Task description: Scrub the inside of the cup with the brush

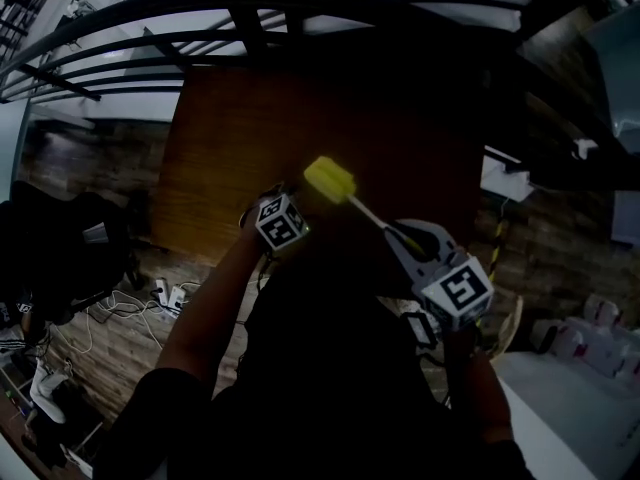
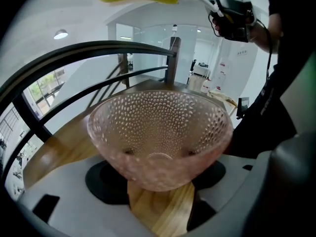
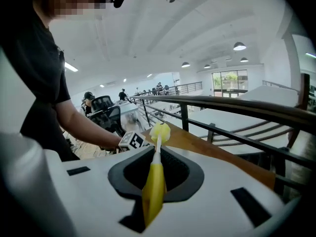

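Pink dimpled glass cup (image 2: 159, 137), a flared cone, sat clamped by its base in my left hand-held gripper (image 2: 159, 179), mouth facing away. My right hand-held gripper (image 3: 155, 172) gripped the brush (image 3: 154, 186) by its yellow handle, shaft running out along the jaws, yellow sponge head (image 1: 329, 179) over the near edge of the wooden surface (image 1: 300, 118).

We look down on a dark wooden table (image 1: 300, 138), its brown top (dim from the head view, paler and grained up close) standing just beside a curved black railing (image 1: 150, 43). On the plank floor (image 1: 130, 353) to its left lie white power strips (image 1: 168, 294) and loose cables (image 1: 95, 318).
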Available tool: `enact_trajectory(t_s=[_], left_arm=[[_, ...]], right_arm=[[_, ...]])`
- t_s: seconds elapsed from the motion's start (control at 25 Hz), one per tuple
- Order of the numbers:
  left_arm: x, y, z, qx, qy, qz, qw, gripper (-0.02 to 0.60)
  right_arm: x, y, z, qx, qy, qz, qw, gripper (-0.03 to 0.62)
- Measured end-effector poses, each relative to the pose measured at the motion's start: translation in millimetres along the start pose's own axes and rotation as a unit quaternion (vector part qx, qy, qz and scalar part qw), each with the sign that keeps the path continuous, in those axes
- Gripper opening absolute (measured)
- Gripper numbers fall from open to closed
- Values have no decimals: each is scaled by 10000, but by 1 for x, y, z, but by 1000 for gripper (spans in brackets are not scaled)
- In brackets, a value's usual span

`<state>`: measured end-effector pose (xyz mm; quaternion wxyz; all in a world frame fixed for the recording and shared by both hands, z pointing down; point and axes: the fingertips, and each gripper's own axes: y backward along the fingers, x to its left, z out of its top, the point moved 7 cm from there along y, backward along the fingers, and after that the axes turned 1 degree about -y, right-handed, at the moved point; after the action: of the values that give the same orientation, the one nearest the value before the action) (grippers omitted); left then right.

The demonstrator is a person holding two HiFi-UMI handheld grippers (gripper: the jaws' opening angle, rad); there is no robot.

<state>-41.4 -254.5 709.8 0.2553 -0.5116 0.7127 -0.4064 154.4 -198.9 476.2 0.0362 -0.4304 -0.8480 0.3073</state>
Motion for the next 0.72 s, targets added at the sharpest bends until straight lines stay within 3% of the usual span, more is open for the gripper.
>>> enact_trajectory(t_s=[0.24,0.56,0.72], left_arm=[[-21,50,29,496,-595,-185,9968,339],[-54,104,73,1324,-1434,-98,9807,339],[-74,119,92,1465,-1857,70,9716,339]], right_arm=[[5,25,13,801,1252,437,9879,44],[37,35,31,1753,2636,945,9438,44],[53,28,36,1984,3001,1087,9267,44]])
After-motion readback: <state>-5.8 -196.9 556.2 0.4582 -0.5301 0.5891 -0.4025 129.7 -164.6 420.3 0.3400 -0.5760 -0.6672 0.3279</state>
